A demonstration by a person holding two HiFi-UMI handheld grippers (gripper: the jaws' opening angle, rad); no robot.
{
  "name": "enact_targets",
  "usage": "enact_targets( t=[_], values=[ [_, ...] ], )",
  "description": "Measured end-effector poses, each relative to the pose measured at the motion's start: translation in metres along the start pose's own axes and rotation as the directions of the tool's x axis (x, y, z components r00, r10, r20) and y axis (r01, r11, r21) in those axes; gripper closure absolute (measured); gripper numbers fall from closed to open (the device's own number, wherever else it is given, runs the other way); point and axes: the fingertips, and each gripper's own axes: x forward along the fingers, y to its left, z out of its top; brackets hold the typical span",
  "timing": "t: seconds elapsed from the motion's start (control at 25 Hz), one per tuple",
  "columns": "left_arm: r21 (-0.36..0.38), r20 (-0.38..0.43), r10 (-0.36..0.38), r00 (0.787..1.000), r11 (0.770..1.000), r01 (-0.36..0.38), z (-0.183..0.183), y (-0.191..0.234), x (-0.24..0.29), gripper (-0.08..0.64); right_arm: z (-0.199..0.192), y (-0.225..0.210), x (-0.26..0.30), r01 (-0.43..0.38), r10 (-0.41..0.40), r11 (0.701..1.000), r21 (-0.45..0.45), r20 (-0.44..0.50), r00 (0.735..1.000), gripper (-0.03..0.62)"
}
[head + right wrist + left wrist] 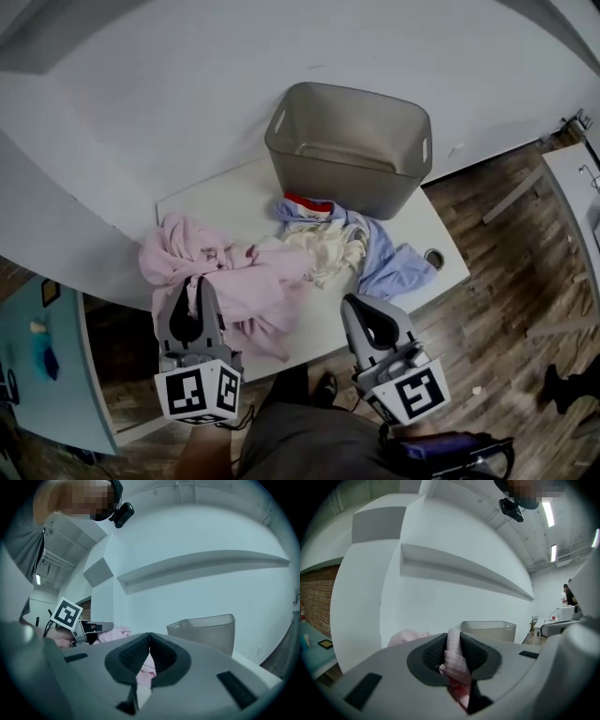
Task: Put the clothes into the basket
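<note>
**Pink garment pinched in both tools, basket standing ready**

We have the left tool (197, 287) clamped on a thick fold of the pink garment (246, 277). Its own view shows soft ribbed knit bunched between the dark ridged pads, which is why the jaws stand a little apart. The right tool (353, 304) is closed tip to tip, with a slip of pale pink cloth in the hollow behind the tips. We judge that it has a thin edge of the same garment, though the head view shows no cloth reaching it. Two holds make sense to us: the piece is large and limp, and a single pinch would leave most of it trailing.

The rest of the garment lies crumpled on the white bench (217, 201), to the near left of the basket (342, 187). The basket stands upright at the far edge of the bench, mouth up. It is a rigid grey tub with rounded corners, tapered walls and slot handles, and nothing shows inside it. Right up against its near wall lie a thin, wrinkled cream garment (328, 247), a smooth light-blue garment (392, 268) spreading toward the basket's near right, and a red-edged strip (302, 201). None of the clothes is in the basket yet.
</note>
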Motion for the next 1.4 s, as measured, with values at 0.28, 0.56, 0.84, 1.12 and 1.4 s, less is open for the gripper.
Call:
enact_targets(
  t=[0.28,0.56,0.84,1.12,1.4],
  values=[
    [-0.001,0.032,-0.137,0.99,0.991,0.137,0.035,-0.074,-0.01,0.486,0.03,-0.022,-0.064,0.099,-0.097,0.995,-0.023,0.081,0.992,0.583],
    [-0.017,0.073,-0.256,0.964,0.966,0.258,0.062,-0.127,-0.006,0.486,0.047,-0.035,-0.11,0.185,-0.177,0.982,-0.04,0.138,0.974,0.583],
    [0.005,0.12,-0.334,0.935,0.942,0.335,0.115,-0.194,0.056,0.486,0.063,-0.11,-0.128,0.297,-0.292,0.955,-0.005,0.155,0.944,0.583],
    [0.021,0.187,-0.356,0.916,0.933,0.359,0.137,-0.204,0.071,0.486,0.064,-0.125,-0.131,0.335,-0.325,0.942,-0.015,0.202,0.924,0.583],
    [0.026,0.253,-0.37,0.894,0.926,0.376,0.198,-0.217,0.155,0.486,0.098,-0.185,-0.085,0.364,-0.35,0.931,-0.02,0.228,0.909,0.583]
  ],
)
